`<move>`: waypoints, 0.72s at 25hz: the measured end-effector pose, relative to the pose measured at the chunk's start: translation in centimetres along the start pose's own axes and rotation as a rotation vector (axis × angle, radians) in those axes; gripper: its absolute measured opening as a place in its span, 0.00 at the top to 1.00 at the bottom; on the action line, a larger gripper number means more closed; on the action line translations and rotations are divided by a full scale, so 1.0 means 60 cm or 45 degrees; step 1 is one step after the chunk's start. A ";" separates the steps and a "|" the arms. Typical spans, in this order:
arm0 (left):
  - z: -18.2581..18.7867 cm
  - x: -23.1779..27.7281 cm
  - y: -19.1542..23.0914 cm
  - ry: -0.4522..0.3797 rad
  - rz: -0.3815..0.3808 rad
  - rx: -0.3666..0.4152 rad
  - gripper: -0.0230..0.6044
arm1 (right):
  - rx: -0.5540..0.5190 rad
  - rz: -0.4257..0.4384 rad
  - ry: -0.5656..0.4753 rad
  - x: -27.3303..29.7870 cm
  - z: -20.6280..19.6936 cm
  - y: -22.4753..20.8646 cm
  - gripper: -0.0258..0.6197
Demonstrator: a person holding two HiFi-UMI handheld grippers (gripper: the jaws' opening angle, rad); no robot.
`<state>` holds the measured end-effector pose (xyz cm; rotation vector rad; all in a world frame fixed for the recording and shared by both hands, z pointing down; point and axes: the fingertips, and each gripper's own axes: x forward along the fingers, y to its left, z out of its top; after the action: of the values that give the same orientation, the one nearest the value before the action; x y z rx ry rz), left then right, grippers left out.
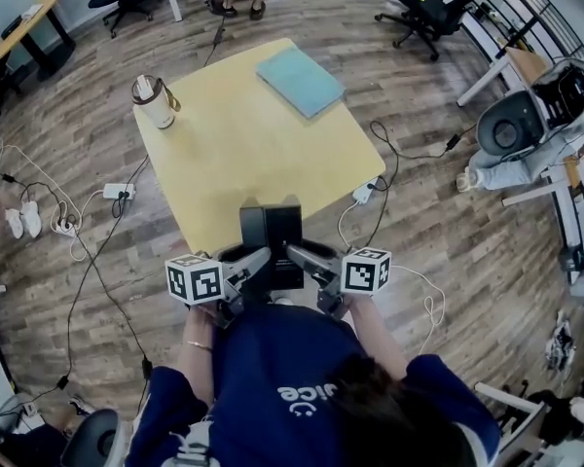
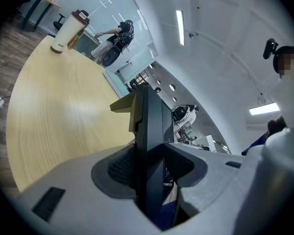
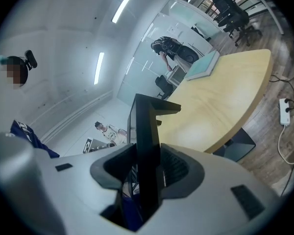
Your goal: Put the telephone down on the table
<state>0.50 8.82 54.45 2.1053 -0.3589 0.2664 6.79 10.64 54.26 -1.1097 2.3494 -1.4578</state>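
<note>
The left hand-held gripper (image 1: 251,267) and the right hand-held gripper (image 1: 300,258) are each pinching the black telephone (image 1: 272,238) from opposite sides, their jaws pressing on its thin body. They are holding it at the near edge of the yellow bench (image 1: 243,154). Farther back, a lidded tumbler (image 1: 155,102) is standing at the left and a teal folder (image 1: 300,80) is lying near the far corner.
</note>
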 end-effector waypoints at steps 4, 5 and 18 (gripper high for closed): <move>0.056 0.006 0.031 0.015 0.000 -0.008 0.66 | 0.019 -0.012 -0.005 0.043 0.044 -0.012 0.68; 0.068 0.008 0.038 0.017 0.000 -0.011 0.66 | 0.024 -0.012 -0.007 0.053 0.054 -0.015 0.68; 0.209 0.009 0.130 -0.022 0.058 -0.062 0.66 | 0.024 0.014 0.028 0.183 0.166 -0.047 0.68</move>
<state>-1.17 -5.83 54.16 2.0542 -0.4201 0.2640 5.27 -4.38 54.04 -1.0793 2.3481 -1.4928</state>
